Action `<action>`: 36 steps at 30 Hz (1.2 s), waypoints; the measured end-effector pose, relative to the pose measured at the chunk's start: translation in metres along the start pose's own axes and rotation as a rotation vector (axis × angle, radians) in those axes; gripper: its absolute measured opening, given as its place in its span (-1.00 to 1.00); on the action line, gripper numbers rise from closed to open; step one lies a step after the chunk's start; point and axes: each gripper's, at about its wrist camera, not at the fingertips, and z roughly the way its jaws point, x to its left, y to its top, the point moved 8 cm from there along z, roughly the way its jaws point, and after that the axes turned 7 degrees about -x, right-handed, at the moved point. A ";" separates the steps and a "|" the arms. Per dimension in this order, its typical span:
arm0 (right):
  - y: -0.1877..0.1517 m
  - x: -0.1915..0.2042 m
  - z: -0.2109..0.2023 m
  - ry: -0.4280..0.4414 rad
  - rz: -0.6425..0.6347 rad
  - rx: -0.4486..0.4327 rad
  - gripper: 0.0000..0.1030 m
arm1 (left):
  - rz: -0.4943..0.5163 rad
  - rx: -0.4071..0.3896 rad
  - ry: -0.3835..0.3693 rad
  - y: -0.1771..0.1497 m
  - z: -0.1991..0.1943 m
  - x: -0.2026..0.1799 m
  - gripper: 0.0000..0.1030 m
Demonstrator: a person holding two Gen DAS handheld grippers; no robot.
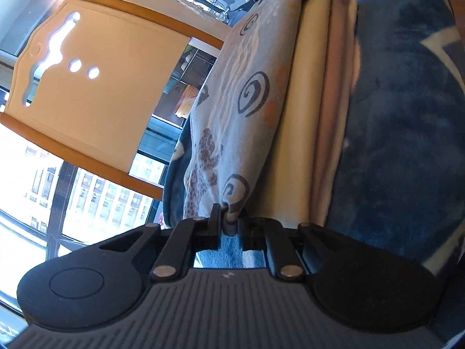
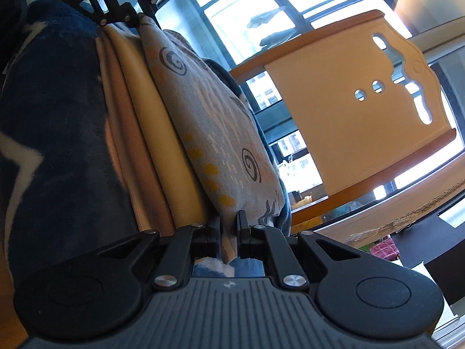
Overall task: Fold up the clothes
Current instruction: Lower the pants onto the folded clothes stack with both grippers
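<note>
A light blue-grey patterned cloth [image 1: 232,122] with dark spirals and orange dots lies stretched between the two grippers. My left gripper [image 1: 224,218] is shut on one corner of it. My right gripper [image 2: 229,224] is shut on the opposite corner of the same patterned cloth [image 2: 209,128]. In the right wrist view the left gripper [image 2: 132,14] shows at the far end of the cloth, pinching its edge. Against the patterned cloth rest folded cream cloths [image 1: 314,116], also cream cloths [image 2: 139,122]. Both camera views are rolled sideways.
A dark blue fleece blanket [image 1: 401,133] with white marks lies under the stack, seen again as blue blanket [image 2: 52,122]. A wooden chair back [image 1: 96,87] with cut-outs stands close by, in front of large windows [image 2: 261,8]. A table edge [image 2: 407,203] shows at the right.
</note>
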 end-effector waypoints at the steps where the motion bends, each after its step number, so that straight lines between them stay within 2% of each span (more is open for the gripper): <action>1: 0.000 -0.001 0.001 0.004 0.003 0.004 -0.87 | 0.011 -0.002 0.012 0.001 -0.001 -0.002 -0.65; 2: 0.001 0.000 0.001 0.007 0.000 0.005 -0.87 | 0.029 -0.005 0.031 0.002 -0.002 -0.001 -0.41; 3: 0.003 -0.001 0.002 0.007 -0.007 0.006 -0.87 | 0.046 -0.008 0.049 0.004 -0.002 -0.001 -0.33; 6: 0.004 0.001 0.004 0.002 -0.042 0.015 -0.87 | 0.076 -0.028 0.063 0.011 -0.003 -0.002 -0.32; 9: 0.003 0.007 0.007 -0.013 -0.108 0.024 -0.74 | 0.105 -0.027 0.044 0.017 0.001 -0.006 -0.48; 10: 0.003 0.008 0.009 -0.012 -0.123 0.027 -0.74 | 0.107 -0.022 0.031 0.017 0.004 -0.008 -0.76; 12: 0.003 0.007 0.010 -0.007 -0.111 0.029 -0.85 | 0.093 -0.018 0.022 0.012 0.006 -0.006 -0.87; 16: 0.014 -0.011 -0.008 -0.061 -0.055 -0.015 -0.89 | 0.052 -0.050 0.078 0.020 -0.008 0.011 -0.91; 18: 0.017 -0.012 -0.018 -0.074 -0.042 -0.028 -0.88 | 0.038 -0.058 0.082 0.021 -0.017 0.013 -0.91; 23: 0.000 0.015 -0.013 -0.018 -0.049 0.009 -0.89 | 0.055 -0.040 0.005 0.009 -0.009 -0.018 -0.91; 24: -0.004 0.019 -0.010 -0.010 -0.049 0.015 -0.90 | 0.048 -0.040 0.006 0.010 -0.009 -0.017 -0.91; 29: 0.014 -0.011 -0.020 -0.077 0.029 -0.029 -0.90 | 0.007 -0.063 0.067 0.022 -0.019 0.010 -0.92; 33: 0.006 0.005 -0.014 -0.035 0.005 -0.001 -0.90 | 0.035 -0.042 -0.001 0.014 -0.012 -0.010 -0.92; 36: -0.001 0.010 -0.011 -0.030 0.014 0.012 -0.91 | 0.027 -0.043 0.002 0.017 -0.019 -0.013 -0.93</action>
